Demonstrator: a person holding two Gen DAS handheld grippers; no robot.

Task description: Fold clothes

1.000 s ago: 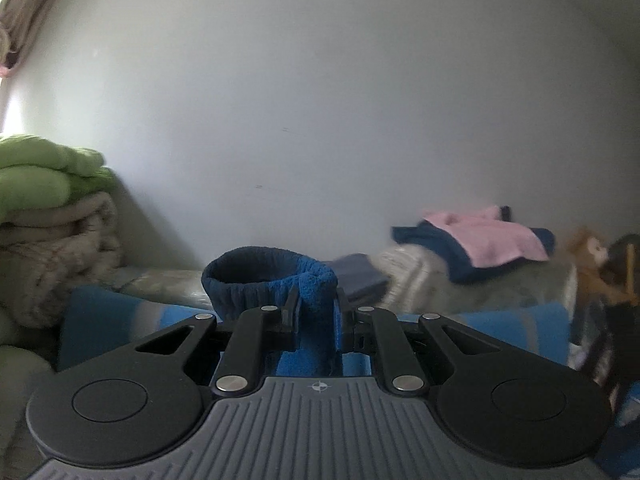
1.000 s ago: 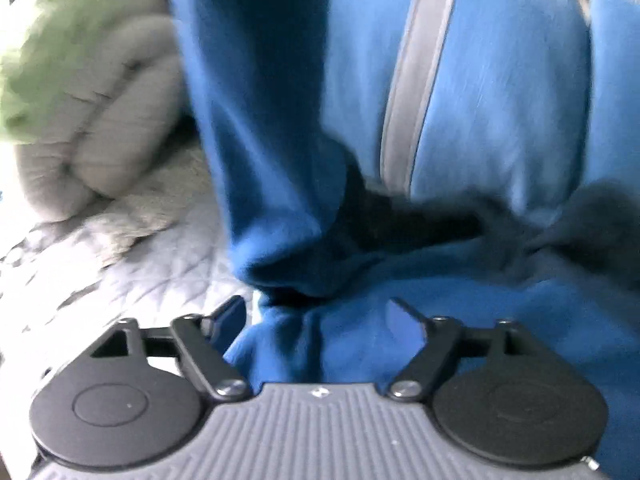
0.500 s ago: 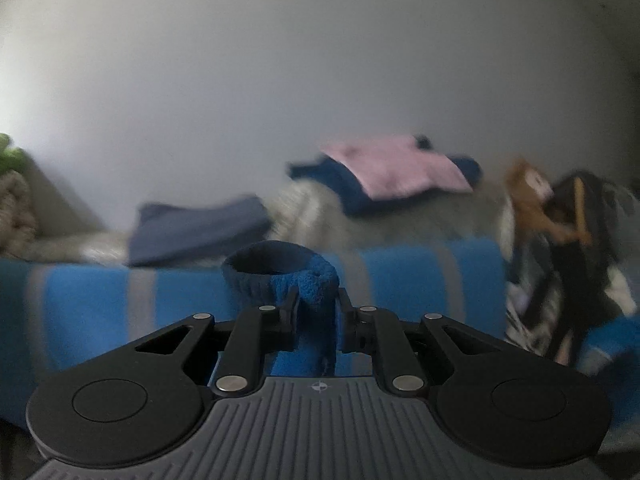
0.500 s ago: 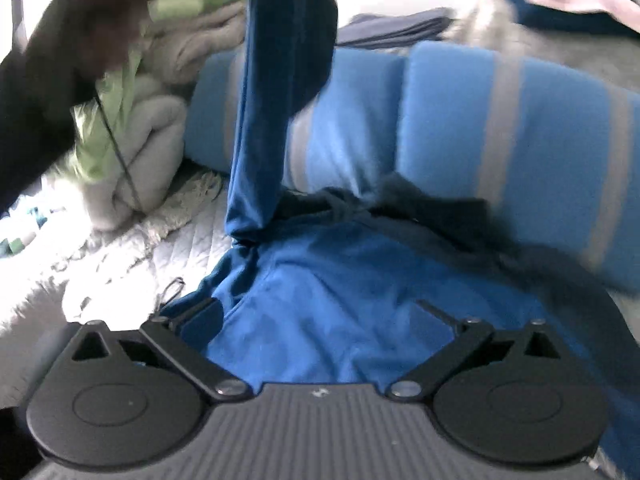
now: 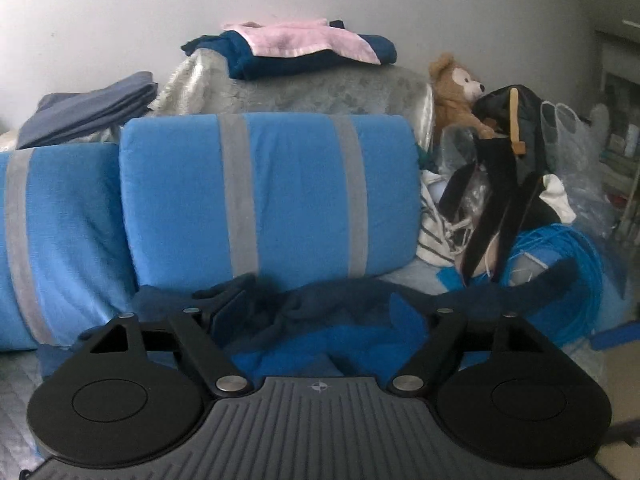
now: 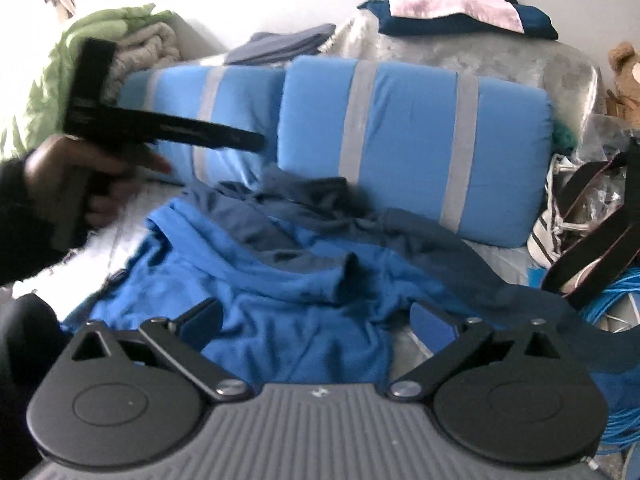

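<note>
Blue garment (image 6: 280,292) crumpled on bed, left gripper (image 5: 320,316) fingers opening, empty

Plain white wall (image 5: 120,20) behind. 2 bright-blue cushions with grey stripes (image 5: 272,196) lean against a silvery-grey draped mound (image 5: 320,88). Brown teddy bear (image 5: 456,84) at right. Green and beige blankets (image 6: 60,52) stacked left, in daylight.

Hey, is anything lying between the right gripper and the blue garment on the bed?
Nothing visible. The right gripper hangs open directly over the blue garment, with only bare cloth below its jaws. The left gripper is off to the side, near the striped cushions.
</note>
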